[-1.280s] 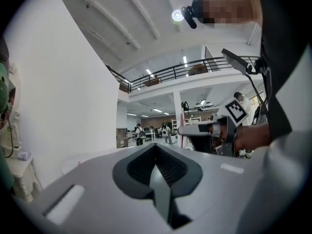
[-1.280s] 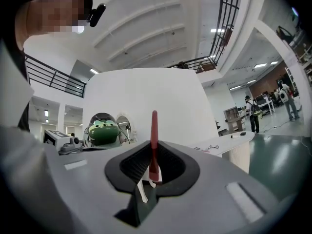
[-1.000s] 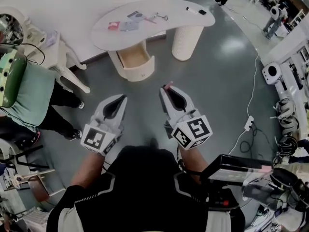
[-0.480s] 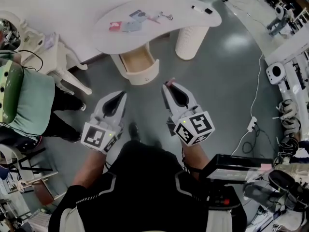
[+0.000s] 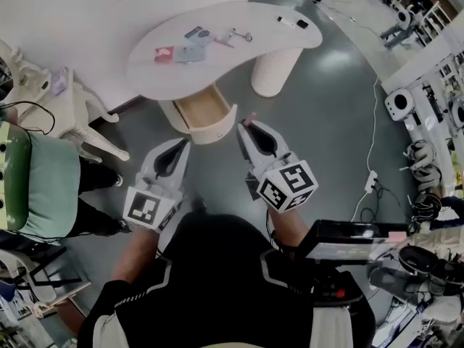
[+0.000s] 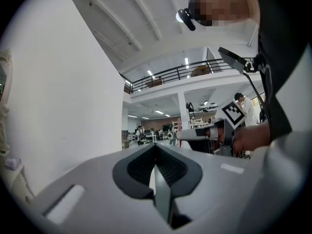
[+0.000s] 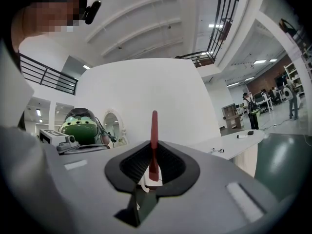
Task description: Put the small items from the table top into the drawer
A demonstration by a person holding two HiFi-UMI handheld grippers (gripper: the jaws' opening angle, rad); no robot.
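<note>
Small items (image 5: 190,51) lay on white table top (image 5: 239,56): red card (image 5: 164,53), grey-blue cards, key ring (image 5: 240,35), black-and-white marker (image 5: 292,22) near right end. Drawer (image 5: 204,112) under table stood pulled open. Right gripper (image 5: 249,124) clamped narrow on thin red strip (image 7: 154,130), strip projecting past jaw tips; in head view tip showed just beside drawer front. Left gripper (image 5: 183,146) jaws pressed together, nothing between, apart from table.
</note>
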